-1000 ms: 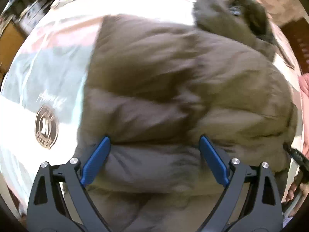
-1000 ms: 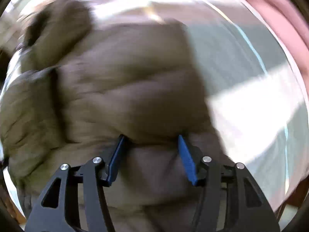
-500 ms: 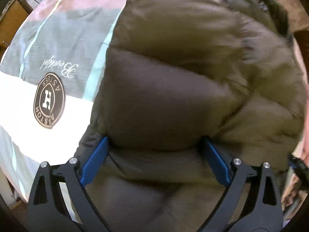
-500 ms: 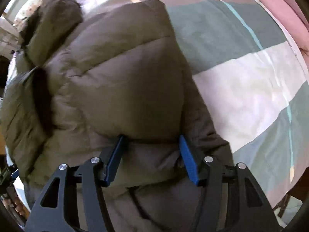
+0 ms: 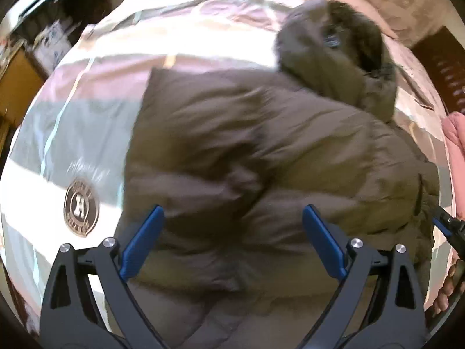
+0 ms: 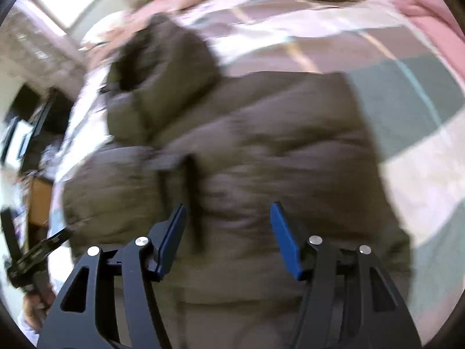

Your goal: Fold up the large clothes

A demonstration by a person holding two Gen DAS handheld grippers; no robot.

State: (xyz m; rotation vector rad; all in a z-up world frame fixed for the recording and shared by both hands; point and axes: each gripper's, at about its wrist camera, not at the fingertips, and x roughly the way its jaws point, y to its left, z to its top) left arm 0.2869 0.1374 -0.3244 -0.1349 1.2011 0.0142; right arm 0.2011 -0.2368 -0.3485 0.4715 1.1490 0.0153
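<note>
Since the frames half a sec ago, both grippers have been lifted up and back off the jacket (image 5: 261,157): the fold that bulged between each pair of blue pads is no longer pinched, and more of the bed is seen around the garment.

An olive-brown puffer jacket w/ a hood (image 5: 334,43) is seen lying folded into a compact block on a striped bedspread (image 5: 72,133), hood end away from the cameras. A round brown logo (image 5: 81,212) is printed on the bedspread, just beside the jacket's edge in the left wrist view. Pink bedding (image 6: 430,20) lies beyond.

Left gripper (image 5: 232,232): jaws spread wide, nothing clamped, jacket below them. Right gripper (image 6: 229,232): jaws parted and released too, nothing held; both views are blurred, so pad-to-fabric contact can't be ruled out w/ certainty. The right gripper's tip and a hand (image 5: 447,285) are glimpsed at the left view's right edge.

Judgement: a fold seems just laid and let go. For this step to be done well, the grippers should be withdrawn straight up so puffy fabric isn't dragged open, then the springy layers pressed flat and the hood tucked in before any next fold.
</note>
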